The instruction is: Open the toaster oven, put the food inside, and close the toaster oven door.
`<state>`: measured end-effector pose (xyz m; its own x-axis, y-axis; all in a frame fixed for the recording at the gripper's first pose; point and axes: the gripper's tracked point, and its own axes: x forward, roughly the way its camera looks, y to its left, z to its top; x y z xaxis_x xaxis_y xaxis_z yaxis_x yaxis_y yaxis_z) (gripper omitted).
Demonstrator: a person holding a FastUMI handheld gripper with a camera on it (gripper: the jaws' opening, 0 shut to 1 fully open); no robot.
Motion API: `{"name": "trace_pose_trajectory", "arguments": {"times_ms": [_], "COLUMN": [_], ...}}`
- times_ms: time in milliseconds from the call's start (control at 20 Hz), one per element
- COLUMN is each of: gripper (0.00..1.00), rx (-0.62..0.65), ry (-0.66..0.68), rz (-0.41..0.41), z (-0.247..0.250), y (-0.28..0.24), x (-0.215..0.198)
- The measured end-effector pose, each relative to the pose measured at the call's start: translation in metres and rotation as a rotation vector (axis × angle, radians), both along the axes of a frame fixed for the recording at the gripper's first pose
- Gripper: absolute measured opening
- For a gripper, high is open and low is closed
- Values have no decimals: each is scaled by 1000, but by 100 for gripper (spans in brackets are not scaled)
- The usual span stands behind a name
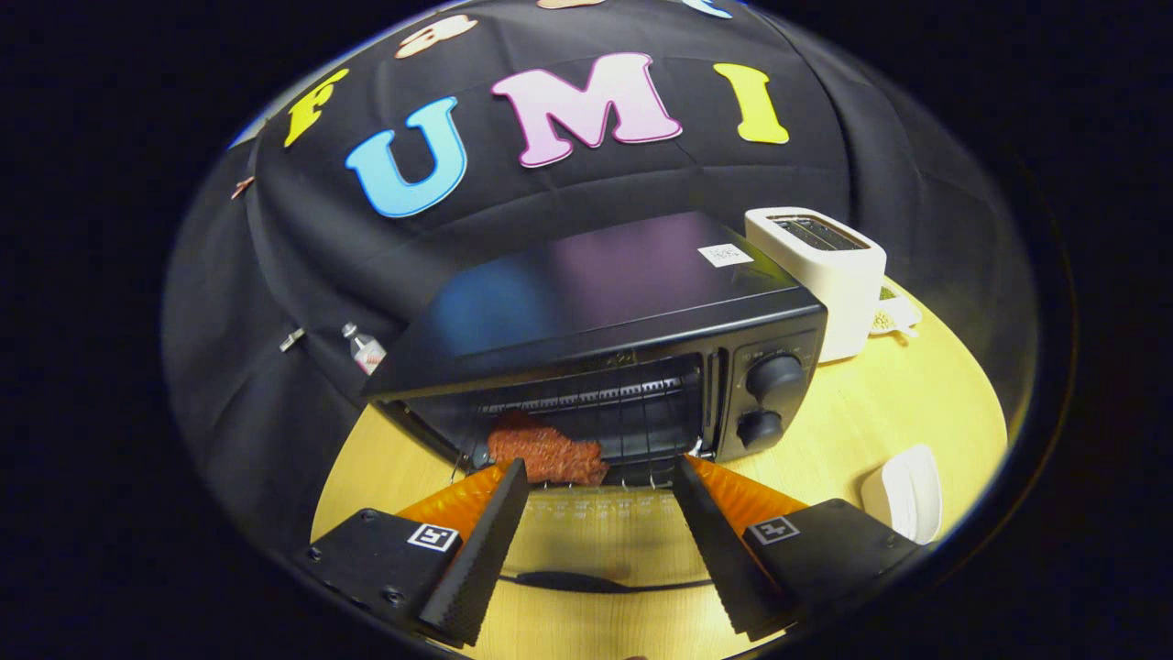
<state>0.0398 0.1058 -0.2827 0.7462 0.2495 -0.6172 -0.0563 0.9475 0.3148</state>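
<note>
Your fingers stand wide apart and hold nothing, just short of the open toaster oven on the tabletop. The food lies inside on the rack's left, beyond the left finger.

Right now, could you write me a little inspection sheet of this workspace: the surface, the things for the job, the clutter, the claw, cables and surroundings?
Surface: pale wooden table, round-edged.
Job's things: black toaster oven, its glass door folded down flat towards the claw; reddish-brown food lying on the rack inside, near the front on one side.
Clutter: white slot toaster beside the oven; a white dish near the table edge; a small pale item behind the toaster, too small to tell.
Claw: open, fingers spread wide, holding nothing, tips just short of the oven mouth, above the lowered door.
Cables: nothing seen.
Surroundings: black cloth wall behind, a small bottle against it.
</note>
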Motion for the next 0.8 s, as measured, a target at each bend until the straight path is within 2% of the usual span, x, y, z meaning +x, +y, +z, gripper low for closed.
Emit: {"name": "trace_pose_trajectory", "arguments": {"times_ms": [400,650,800], "gripper": [98,98,99], "rx": [-64,-106,-167], "ry": [68,195,254], "rz": [151,180,203], "z": [-7,-51,-78], "y": [38,50,53], "x": [-78,-116,-124]}}
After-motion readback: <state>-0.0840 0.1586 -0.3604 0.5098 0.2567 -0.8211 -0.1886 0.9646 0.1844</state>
